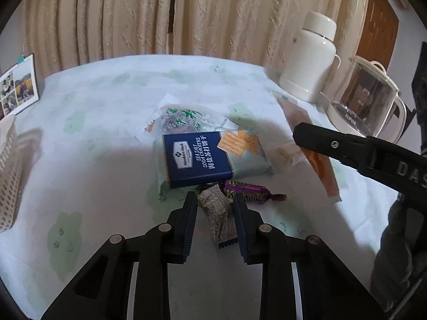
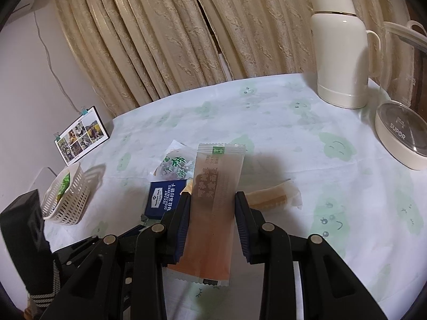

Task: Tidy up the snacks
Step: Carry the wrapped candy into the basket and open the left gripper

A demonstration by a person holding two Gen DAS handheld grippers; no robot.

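A pile of snacks lies on the green-patterned tablecloth (image 1: 106,138). My left gripper (image 1: 214,196) is open and straddles a brown patterned candy (image 1: 217,216) lying between its fingers. Just beyond are a purple candy (image 1: 248,190), a blue soda cracker pack (image 1: 197,160) and a clear bag with green print (image 1: 184,120). My right gripper (image 2: 212,194) is open, its fingers on either side of a long orange packet (image 2: 213,213) lying flat. Beside the packet is a wafer in clear wrap (image 2: 269,200). A white slotted basket (image 2: 66,197) at the left holds a green packet (image 2: 64,184).
A cream thermos (image 2: 341,48) and a glass kettle (image 2: 400,136) stand at the back right. A photo frame (image 2: 80,138) leans by the wall at the far left. Beige curtains (image 1: 213,13) hang behind the table. A dark sleeve (image 1: 395,253) is at the right edge.
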